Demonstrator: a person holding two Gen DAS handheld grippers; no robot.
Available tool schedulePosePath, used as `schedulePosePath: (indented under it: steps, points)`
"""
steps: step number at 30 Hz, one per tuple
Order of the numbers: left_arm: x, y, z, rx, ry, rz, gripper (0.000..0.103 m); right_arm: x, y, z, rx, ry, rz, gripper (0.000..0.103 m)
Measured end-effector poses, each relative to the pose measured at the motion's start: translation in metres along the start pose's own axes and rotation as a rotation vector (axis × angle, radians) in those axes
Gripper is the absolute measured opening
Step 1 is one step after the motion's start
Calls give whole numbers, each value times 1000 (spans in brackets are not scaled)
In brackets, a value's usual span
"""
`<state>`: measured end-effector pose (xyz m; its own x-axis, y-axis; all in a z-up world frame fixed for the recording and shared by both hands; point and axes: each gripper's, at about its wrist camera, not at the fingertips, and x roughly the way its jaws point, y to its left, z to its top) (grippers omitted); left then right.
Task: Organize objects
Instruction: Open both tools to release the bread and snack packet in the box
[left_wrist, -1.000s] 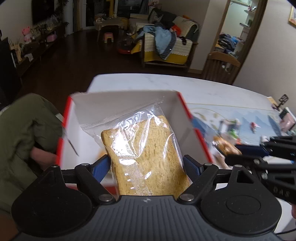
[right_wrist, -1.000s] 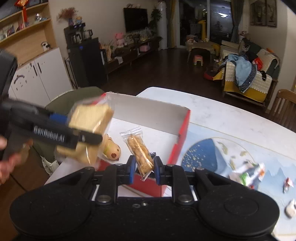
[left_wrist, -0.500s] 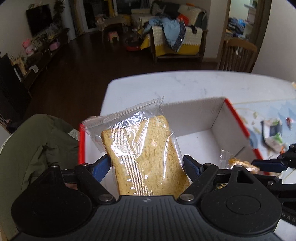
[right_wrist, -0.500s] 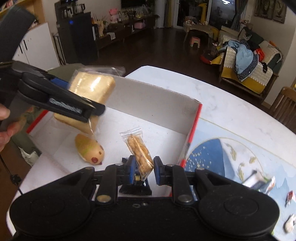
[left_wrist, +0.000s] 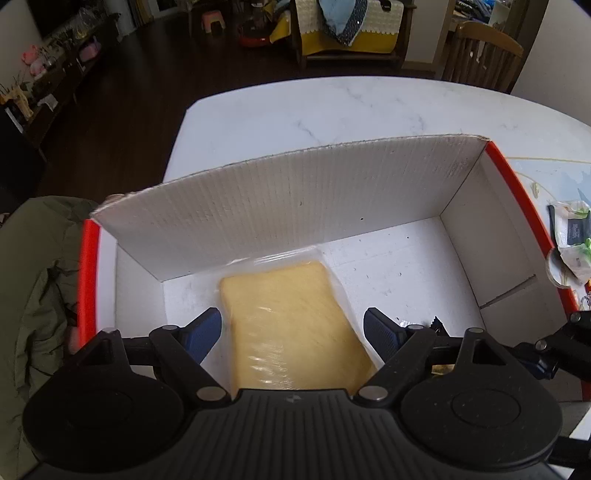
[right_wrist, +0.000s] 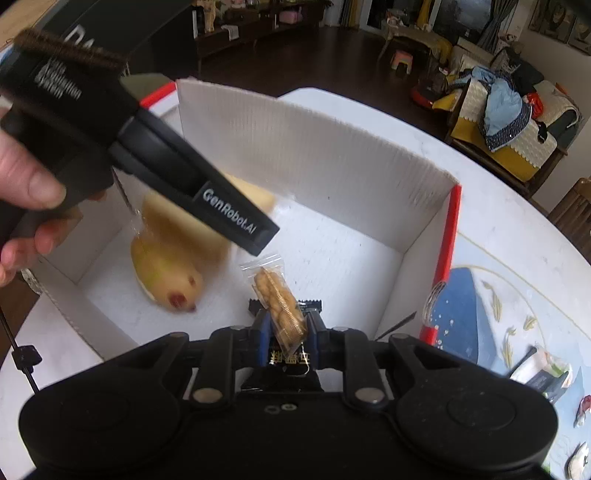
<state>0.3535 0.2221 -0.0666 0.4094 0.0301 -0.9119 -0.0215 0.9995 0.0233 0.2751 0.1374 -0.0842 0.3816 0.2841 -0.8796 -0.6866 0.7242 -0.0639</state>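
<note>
A white cardboard box with red edges (left_wrist: 295, 206) stands on the table. The bagged bread slice (left_wrist: 295, 332) is motion-blurred between the fingers of my open left gripper (left_wrist: 291, 328), down near the box floor. My right gripper (right_wrist: 287, 325) is shut on a clear packet of biscuits (right_wrist: 280, 302) and holds it over the box (right_wrist: 332, 162). The left gripper's finger (right_wrist: 221, 210) crosses the right wrist view above the bread (right_wrist: 177, 229). A yellow animal-shaped bun (right_wrist: 166, 273) and a black packet (right_wrist: 288, 360) lie in the box.
The box sits on a white marble table (left_wrist: 332, 107) with a blue patterned mat (right_wrist: 491, 314) to its right. Loose wrapped snacks (left_wrist: 572, 236) lie on the mat. A green-covered chair (left_wrist: 33, 277) is left of the box.
My left gripper has opened and let go of the bread, which drops into the box. Both grippers have moved lower over the box. The right gripper still holds the biscuits.
</note>
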Motion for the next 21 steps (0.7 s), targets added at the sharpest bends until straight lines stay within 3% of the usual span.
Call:
schedulePosePath:
  steps: [11, 15, 21]
  points:
    - [20, 2, -1, -17, 50, 2, 85, 3, -4, -6, -1, 29, 17, 27]
    - [21, 3, -2, -25, 40, 0, 85, -5, -6, -8, -5, 10, 31, 29]
    - [16, 2, -6, -31, 16, 8, 85, -20, -11, -11, -7, -28, 41, 40]
